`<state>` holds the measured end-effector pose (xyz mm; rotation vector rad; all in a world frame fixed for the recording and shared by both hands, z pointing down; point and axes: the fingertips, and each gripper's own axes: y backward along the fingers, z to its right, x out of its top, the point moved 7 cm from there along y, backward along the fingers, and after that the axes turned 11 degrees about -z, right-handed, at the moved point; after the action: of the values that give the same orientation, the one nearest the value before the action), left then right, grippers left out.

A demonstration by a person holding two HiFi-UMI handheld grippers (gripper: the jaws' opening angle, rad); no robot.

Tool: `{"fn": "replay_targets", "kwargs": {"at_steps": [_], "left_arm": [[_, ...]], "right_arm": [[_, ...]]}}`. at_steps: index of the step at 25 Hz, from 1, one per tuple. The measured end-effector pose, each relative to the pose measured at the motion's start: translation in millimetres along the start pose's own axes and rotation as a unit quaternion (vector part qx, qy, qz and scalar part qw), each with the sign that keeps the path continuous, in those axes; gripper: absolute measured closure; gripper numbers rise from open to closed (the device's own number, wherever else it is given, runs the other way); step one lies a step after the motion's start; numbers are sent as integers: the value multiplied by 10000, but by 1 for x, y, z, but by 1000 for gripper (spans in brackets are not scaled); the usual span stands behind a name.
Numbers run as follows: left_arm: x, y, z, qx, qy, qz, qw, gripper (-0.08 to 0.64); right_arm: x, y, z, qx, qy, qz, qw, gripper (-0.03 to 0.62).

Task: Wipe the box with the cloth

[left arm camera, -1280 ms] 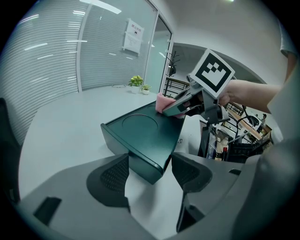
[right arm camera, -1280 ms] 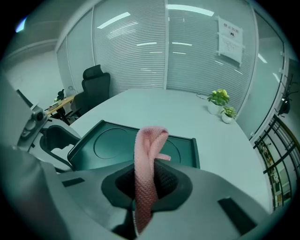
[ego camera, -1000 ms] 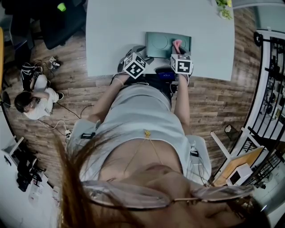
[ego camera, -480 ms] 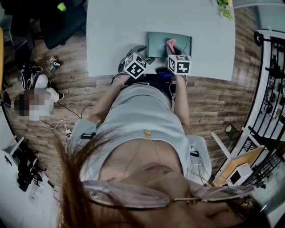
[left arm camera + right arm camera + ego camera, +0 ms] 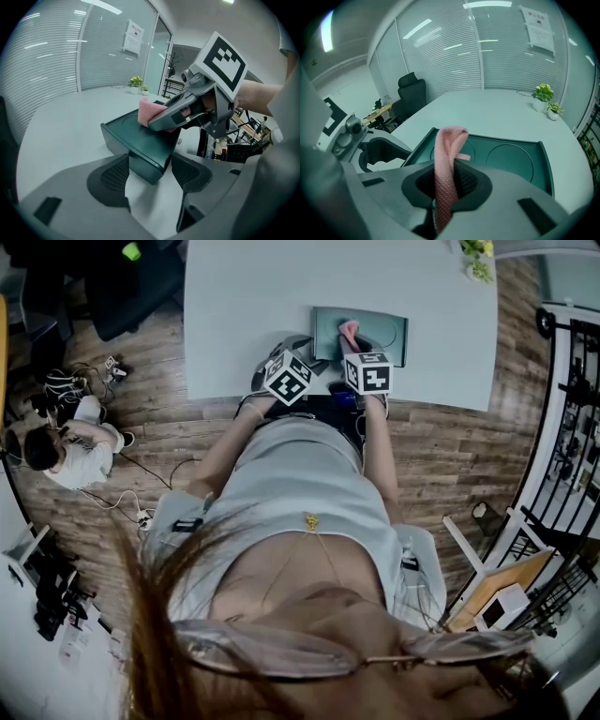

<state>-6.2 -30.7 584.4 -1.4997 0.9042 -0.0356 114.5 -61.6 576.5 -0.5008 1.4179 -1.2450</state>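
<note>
Pink cloth [image 5: 447, 154] drawn over the dark green box [image 5: 136, 136] at the near edge of the grey table [image 5: 262, 296]

The right gripper [image 5: 445, 183] pinches the cloth. The left gripper [image 5: 149, 173] clamps the box's near corner. Two potted plants [image 5: 543, 93] stand far off on the table, and an office chair [image 5: 411, 93] sits beside it. A wall notice [image 5: 538, 26] is unreadable.

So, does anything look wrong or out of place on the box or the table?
Nothing stands out. The box rests on the table with no damage or spill visible, and the pink cloth is pinched in the right claw over its top.
</note>
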Motion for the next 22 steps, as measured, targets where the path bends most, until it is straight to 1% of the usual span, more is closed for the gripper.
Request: {"fn": "replay_targets", "kwargs": {"at_steps": [5,8,10,13,15,18,22], "left_arm": [[-1,0,-1,-7,10,25,10000,276],[0,2,0,4,8,29,10000,275],[1,2,-1,8,7,38,10000,275],[0,2,0,26,3,51,10000,275],[-1,3,1,37,10,57,10000,275],[-2,2,1,45,3,60,10000,275],[-2,0,0,67,1,67,10000,275]], "right_arm": [[3,-4,-10,218,-70,-45,9997,554],[6,-5,-18,308,-3,-66,9995,554],[9,-7,-23,306,76,-88,9995,554],[11,-9,-29,172,241,-133,9995,554],[10,-9,-32,179,250,-61,9995,554],[10,-9,-35,387,109,100,9991,554],[8,-12,-45,714,190,51,9973,554]]}}
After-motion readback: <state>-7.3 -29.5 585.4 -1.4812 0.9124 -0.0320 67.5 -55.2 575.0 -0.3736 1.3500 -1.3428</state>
